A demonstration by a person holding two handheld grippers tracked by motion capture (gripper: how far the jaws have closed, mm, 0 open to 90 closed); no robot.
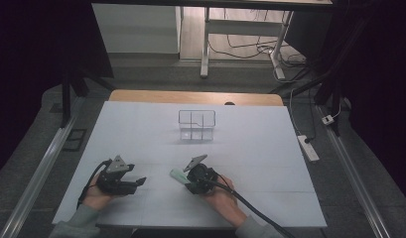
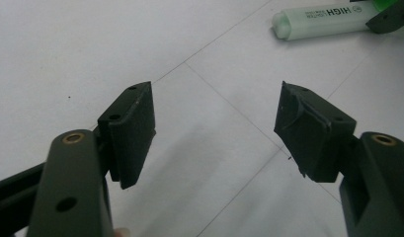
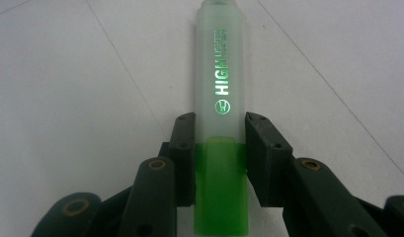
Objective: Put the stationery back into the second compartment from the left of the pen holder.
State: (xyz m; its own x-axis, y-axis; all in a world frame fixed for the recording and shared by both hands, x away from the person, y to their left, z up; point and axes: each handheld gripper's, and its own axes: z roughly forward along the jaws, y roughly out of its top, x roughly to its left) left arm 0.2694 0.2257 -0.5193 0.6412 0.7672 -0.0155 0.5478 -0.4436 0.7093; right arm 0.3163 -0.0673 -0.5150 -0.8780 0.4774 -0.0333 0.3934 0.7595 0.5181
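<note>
My right gripper [image 1: 183, 179] is clamped on a green highlighter pen with a frosted, translucent cap [image 3: 221, 128]. In the right gripper view the two black jaws press against the pen from either side, just where the pale cap meets the bright green barrel; the cap end points away from me and carries the printed word "HIGH" along its length. The pen lies flat on the white table surface [image 1: 250, 163], and from the high view its pale cap end sticks out of my gripper toward the left, low on the near part of the table, a little right of the middle.

My left gripper [image 1: 141, 182] holds nothing. In the left gripper view its jaws stand wide apart with bare white table between them, and the same highlighter [image 2: 325, 19] shows at the top right, lying on its side with the tip of my right gripper [image 2: 389, 16] at its green end. In the high view the left gripper sits low over the table at the near left, its jaws pointing right toward the pen, near it but apart from it.

Farther away, toward the middle of the table, a clear plastic organiser box with inner dividers [image 1: 196, 126] stands upright, well apart from both grippers and the pen.
</note>
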